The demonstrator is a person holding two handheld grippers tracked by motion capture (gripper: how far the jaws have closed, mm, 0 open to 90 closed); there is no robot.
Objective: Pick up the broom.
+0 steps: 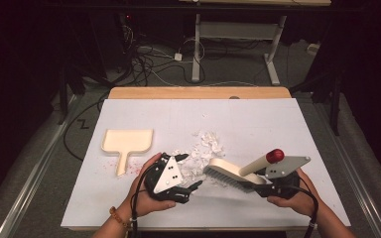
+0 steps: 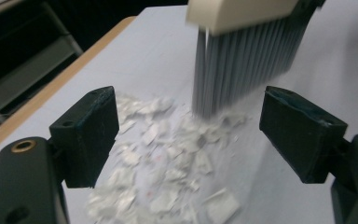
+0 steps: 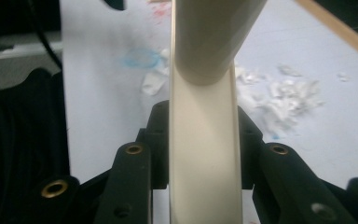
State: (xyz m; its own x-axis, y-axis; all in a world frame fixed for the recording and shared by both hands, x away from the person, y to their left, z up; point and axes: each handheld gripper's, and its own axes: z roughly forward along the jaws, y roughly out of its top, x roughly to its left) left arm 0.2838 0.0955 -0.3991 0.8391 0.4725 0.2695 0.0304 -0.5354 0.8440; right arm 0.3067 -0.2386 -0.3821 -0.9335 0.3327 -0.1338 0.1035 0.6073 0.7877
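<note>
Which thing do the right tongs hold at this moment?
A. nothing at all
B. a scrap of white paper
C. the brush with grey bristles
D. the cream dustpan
C: in the right gripper view the right tongs clamp the cream back of the brush, while the dustpan lies apart on the table and the paper scraps lie loose.

Brush (image 2: 242, 51) head cut off at top edge, nearest paper scraps (image 2: 158, 186) blurred, brush handle (image 3: 205, 140) hiding worktop (image 3: 107, 93) behind it
</note>
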